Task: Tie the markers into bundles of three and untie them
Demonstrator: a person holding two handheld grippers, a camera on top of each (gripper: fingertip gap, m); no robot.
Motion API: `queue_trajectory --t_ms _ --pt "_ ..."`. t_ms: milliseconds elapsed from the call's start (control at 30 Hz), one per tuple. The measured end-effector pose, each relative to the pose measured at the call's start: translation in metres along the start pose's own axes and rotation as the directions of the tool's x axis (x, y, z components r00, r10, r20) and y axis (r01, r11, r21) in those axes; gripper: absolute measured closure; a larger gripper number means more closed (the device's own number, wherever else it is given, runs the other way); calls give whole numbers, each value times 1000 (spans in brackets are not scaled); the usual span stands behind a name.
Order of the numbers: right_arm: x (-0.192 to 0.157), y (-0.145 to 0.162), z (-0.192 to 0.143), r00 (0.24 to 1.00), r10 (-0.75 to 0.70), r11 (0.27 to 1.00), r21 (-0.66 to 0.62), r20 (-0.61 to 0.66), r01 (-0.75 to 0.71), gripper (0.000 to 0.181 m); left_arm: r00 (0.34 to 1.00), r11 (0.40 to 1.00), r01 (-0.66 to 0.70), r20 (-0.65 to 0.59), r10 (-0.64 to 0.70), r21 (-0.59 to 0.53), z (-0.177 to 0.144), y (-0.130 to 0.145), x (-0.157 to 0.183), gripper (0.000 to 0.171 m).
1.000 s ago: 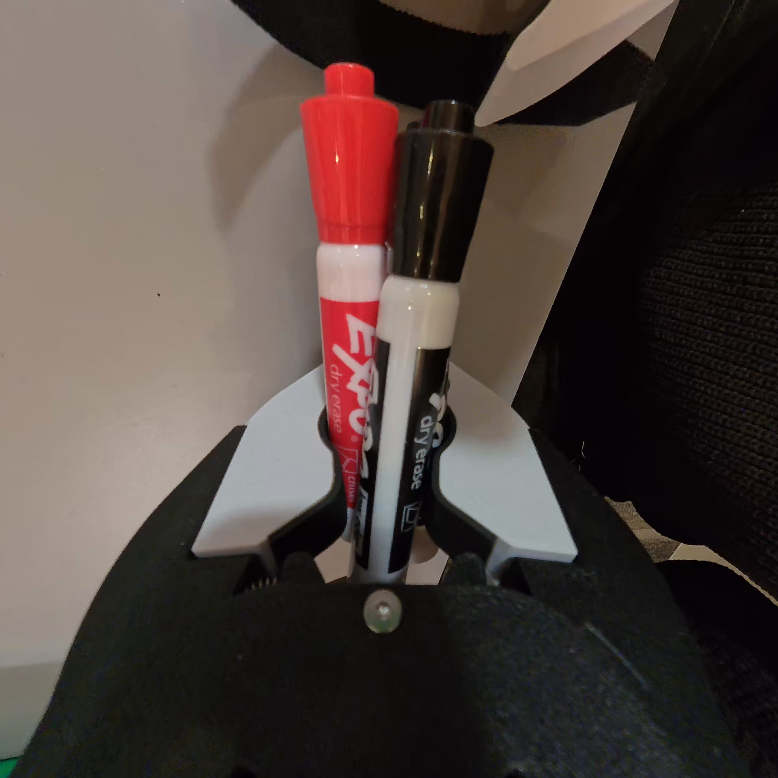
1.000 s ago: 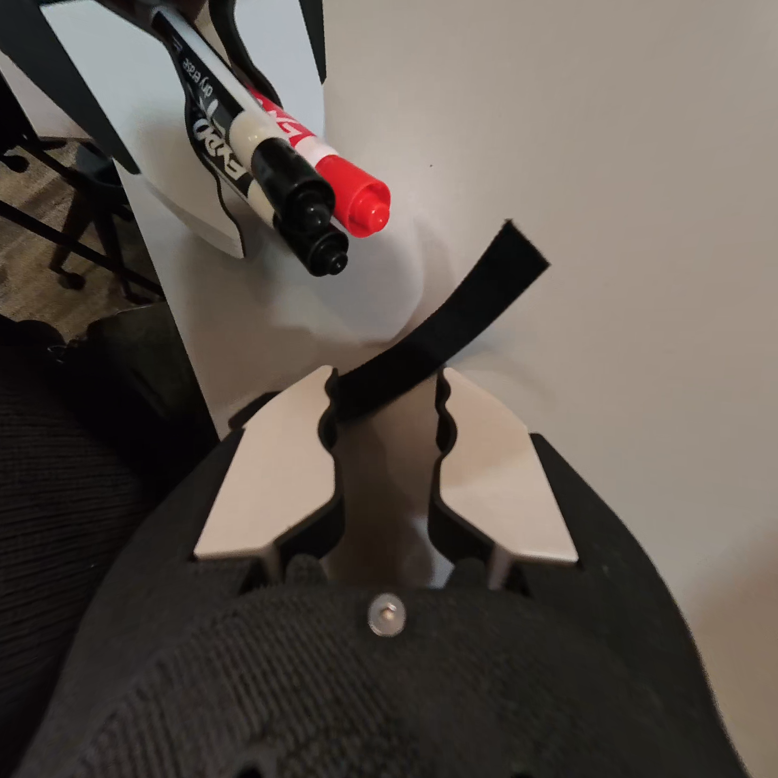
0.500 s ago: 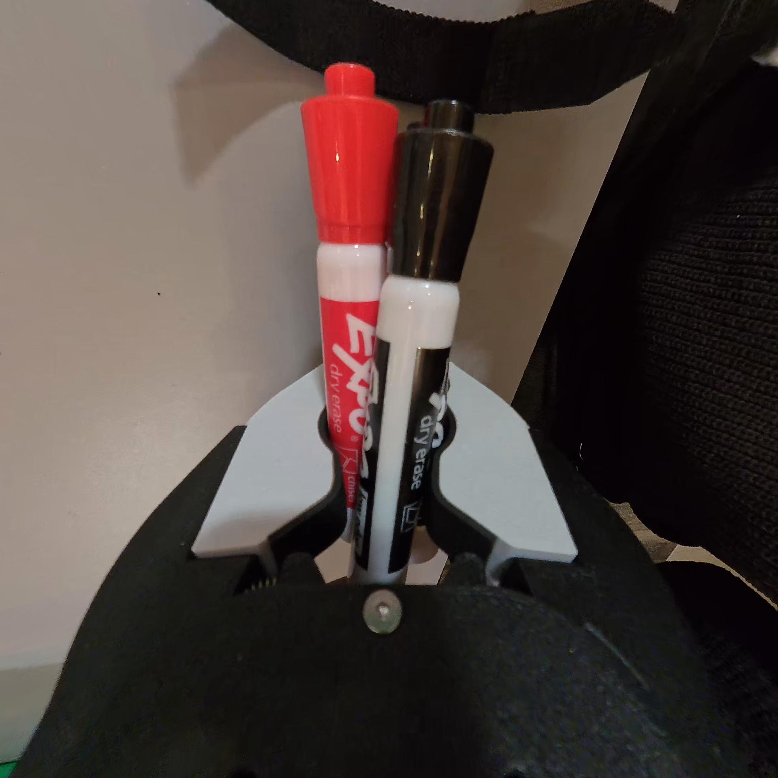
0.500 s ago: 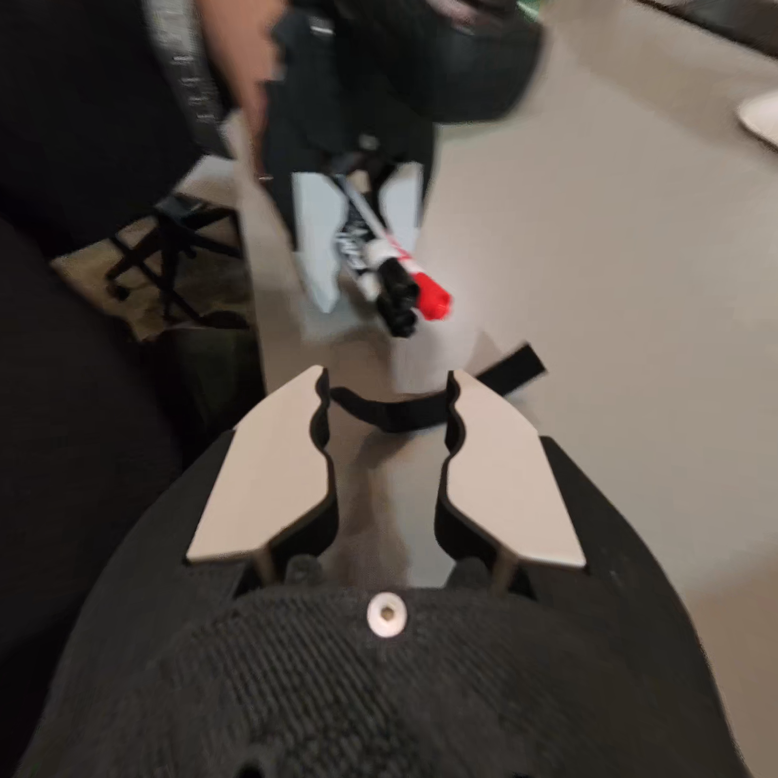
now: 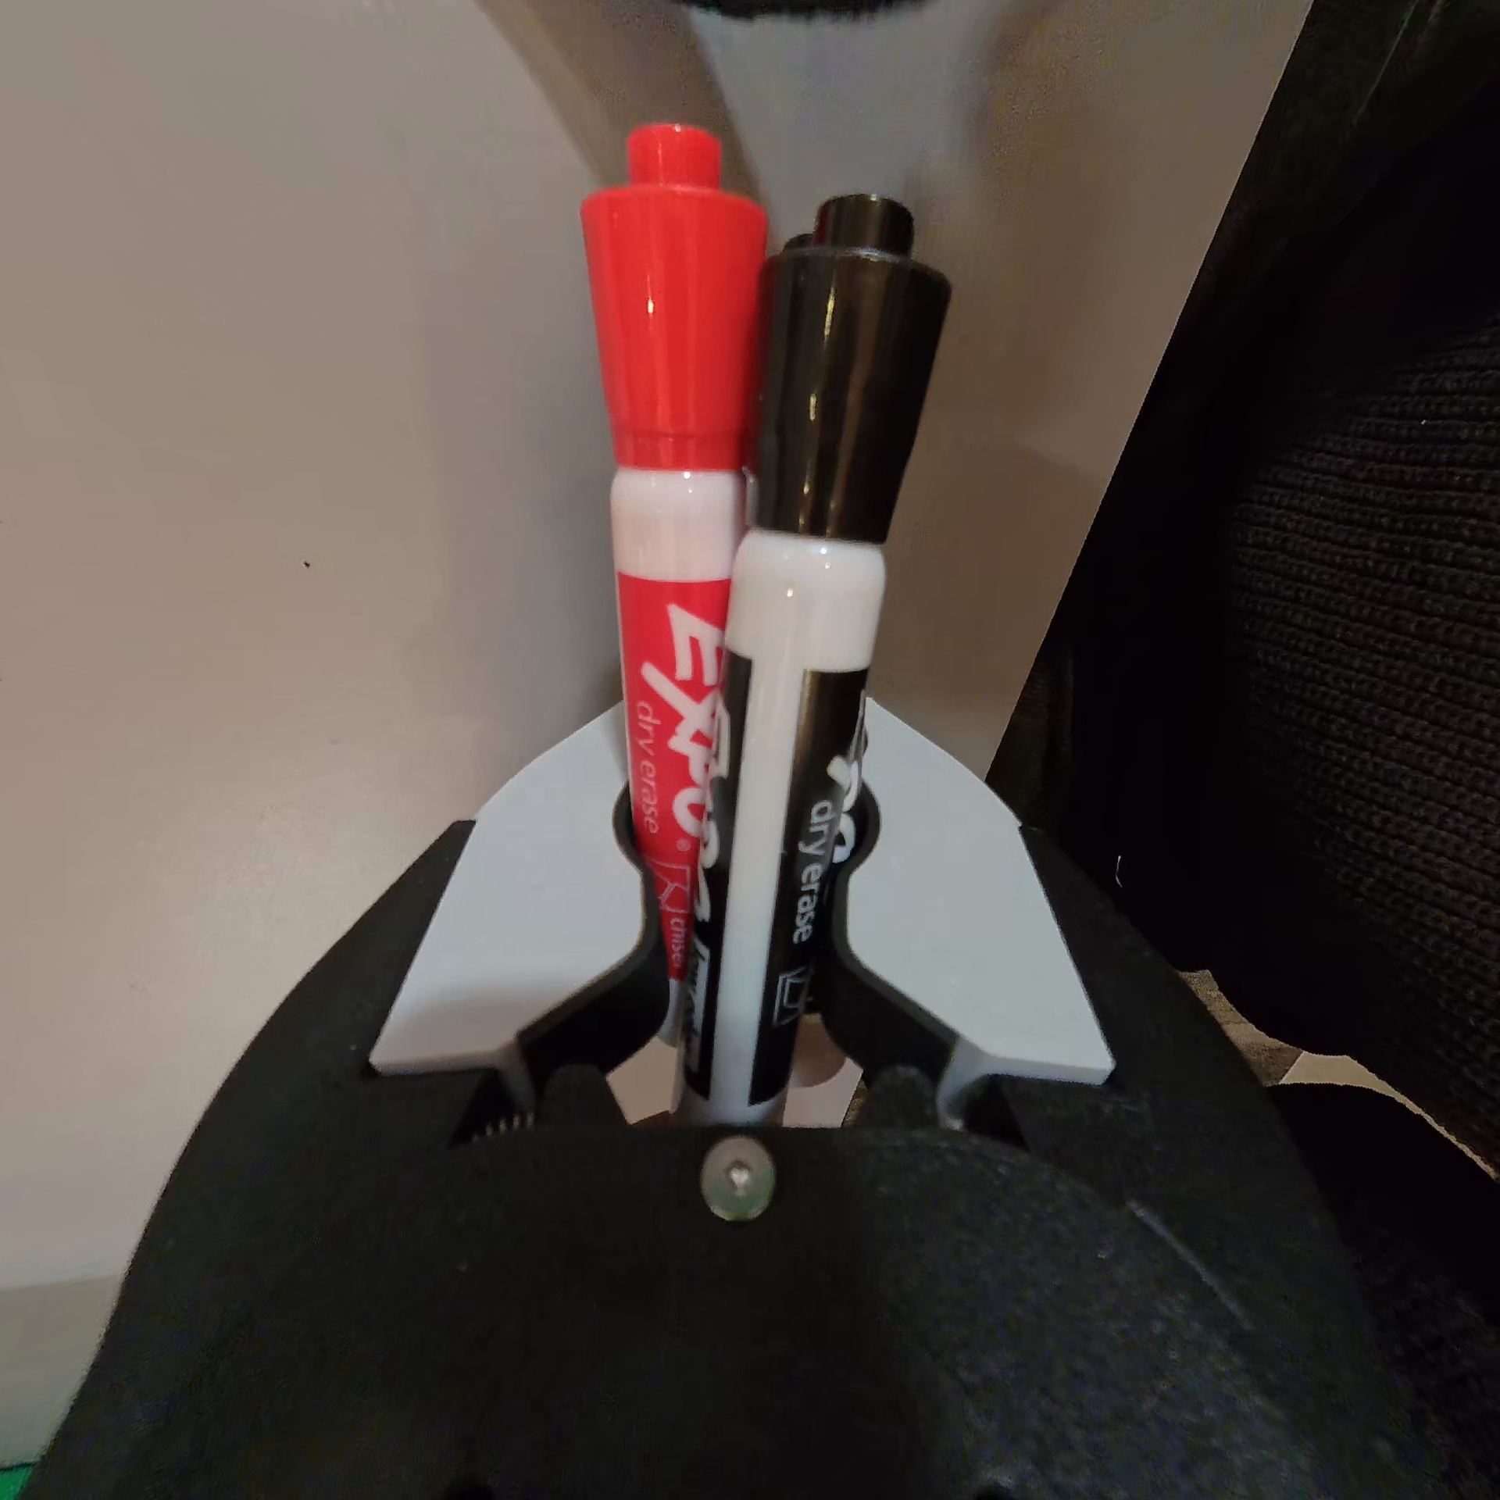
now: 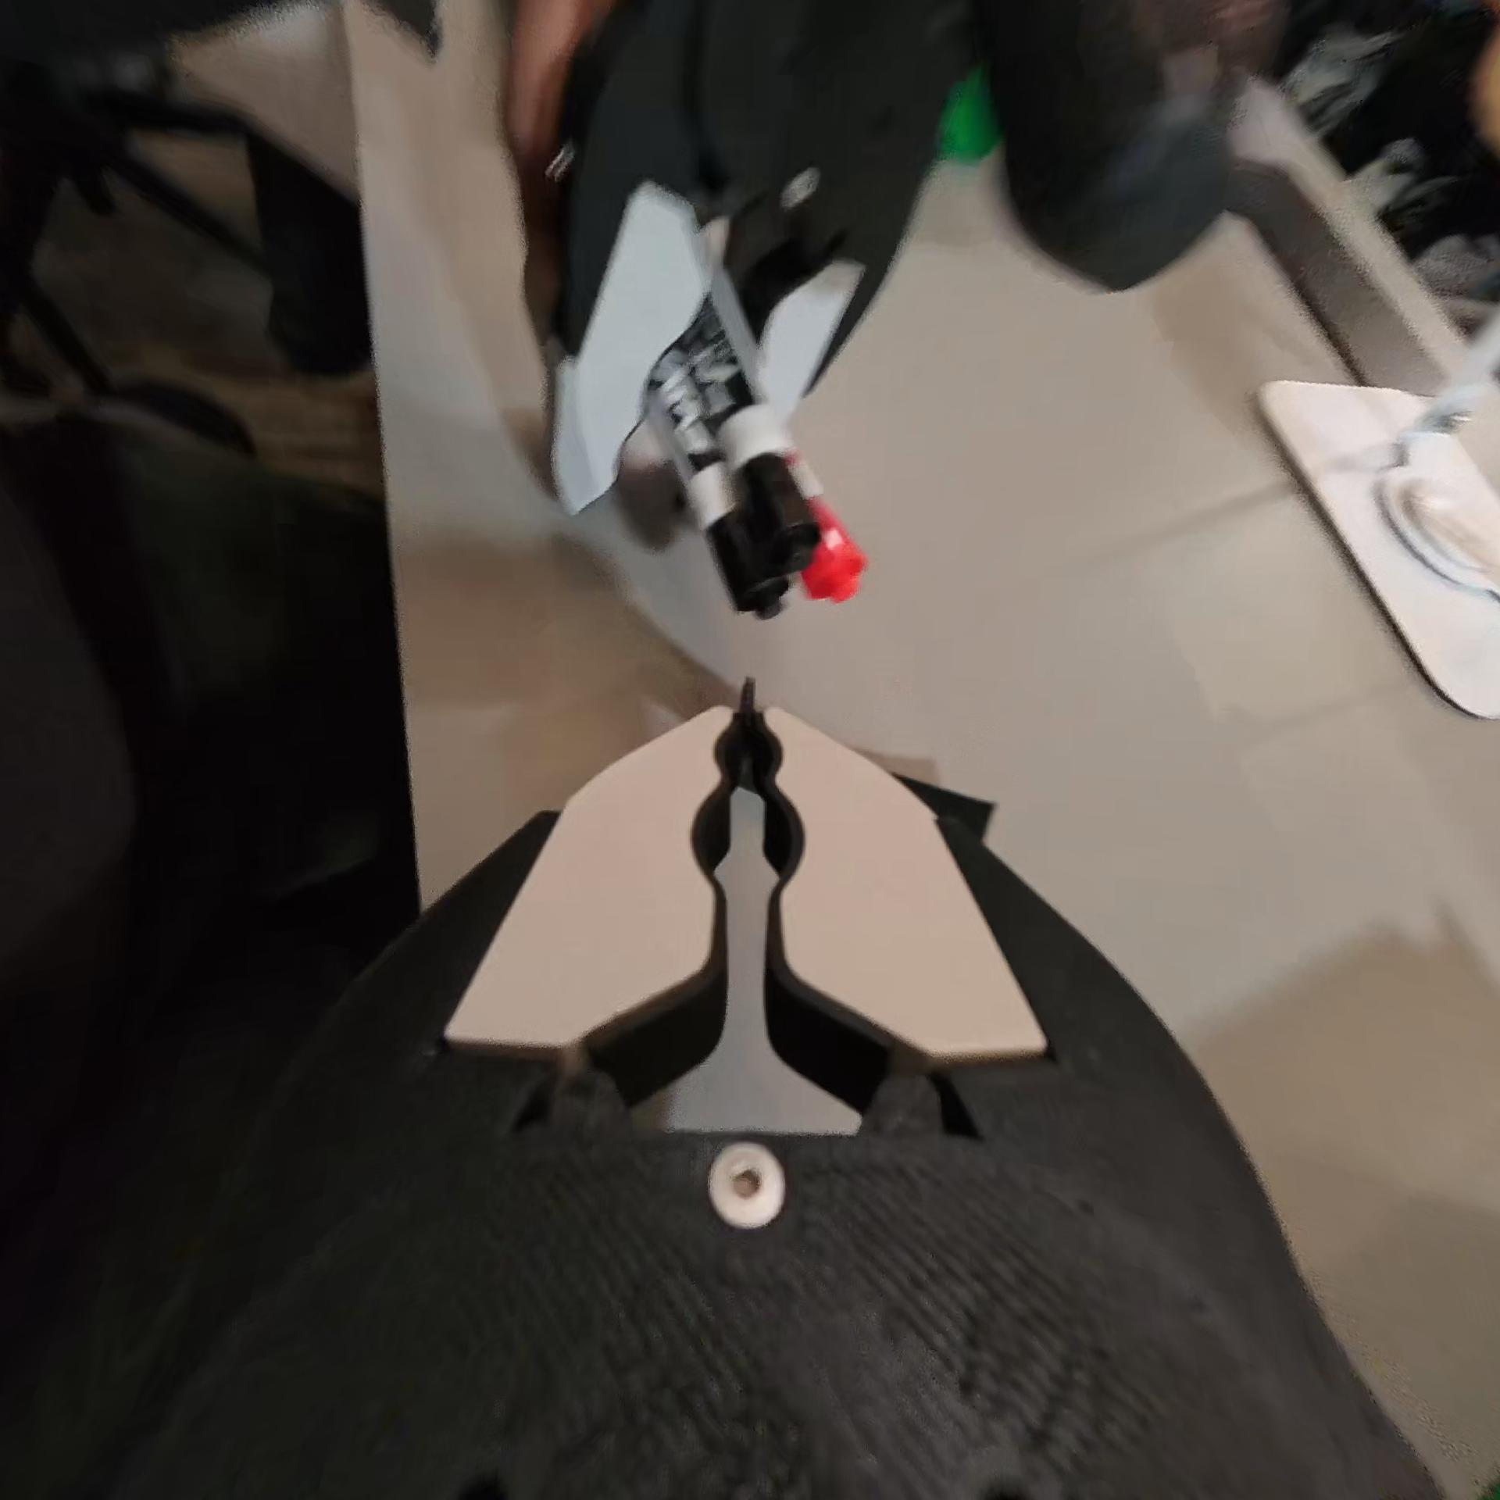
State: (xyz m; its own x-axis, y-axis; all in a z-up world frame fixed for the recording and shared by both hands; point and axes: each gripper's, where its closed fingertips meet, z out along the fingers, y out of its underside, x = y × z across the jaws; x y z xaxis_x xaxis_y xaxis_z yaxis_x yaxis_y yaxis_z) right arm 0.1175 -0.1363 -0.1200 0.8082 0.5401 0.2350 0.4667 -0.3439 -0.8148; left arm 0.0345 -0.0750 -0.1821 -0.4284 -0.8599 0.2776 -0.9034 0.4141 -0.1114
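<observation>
My left gripper (image 5: pixel 743 747) is shut on a bundle of markers, caps pointing forward. A red marker (image 5: pixel 674 365) is on the left and a black marker (image 5: pixel 844 390) on the right, with a second black cap just showing behind it. In the right wrist view the left gripper (image 6: pixel 698 422) holds the black caps (image 6: pixel 755 536) and the red cap (image 6: pixel 832 560) above the table. My right gripper (image 6: pixel 748 714) is shut on a black strap (image 6: pixel 962 808). The strap pokes out at the tips and hangs past the right finger, a little short of the marker caps.
The white table (image 6: pixel 1055 649) has its edge on the left, with dark chair legs beyond. A flat white pad (image 6: pixel 1380 519) lies at the far right. A black knit sleeve (image 5: pixel 1299 649) fills the right of the left wrist view. Across from one pair of fingers to the other is roughly 12 cm.
My right gripper has gone from open around the strap to shut on it and has drawn back from the markers. The left gripper has kept its hold on the markers.
</observation>
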Motion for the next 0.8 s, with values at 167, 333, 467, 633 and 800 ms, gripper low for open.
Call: queue_trajectory --t_ms 167,333,467,633,800 --pt "50 -38 -47 873 474 747 473 113 -467 179 1000 1000 1 3 -1 -3 0 0 0 129" --pt "74 27 -37 583 792 521 299 180 -799 179 1000 1000 3 7 -3 -7 0 0 0 128" --pt "79 71 -34 596 803 594 117 -21 -796 171 1000 1000 3 6 -3 -7 0 0 0 129" --pt "80 59 -42 637 770 624 168 31 -763 179 1000 1000 4 -2 -4 -1 0 0 0 129" --pt "70 7 -52 667 681 575 343 303 -743 179 1000 1000 4 0 -4 -1 0 0 0 129"
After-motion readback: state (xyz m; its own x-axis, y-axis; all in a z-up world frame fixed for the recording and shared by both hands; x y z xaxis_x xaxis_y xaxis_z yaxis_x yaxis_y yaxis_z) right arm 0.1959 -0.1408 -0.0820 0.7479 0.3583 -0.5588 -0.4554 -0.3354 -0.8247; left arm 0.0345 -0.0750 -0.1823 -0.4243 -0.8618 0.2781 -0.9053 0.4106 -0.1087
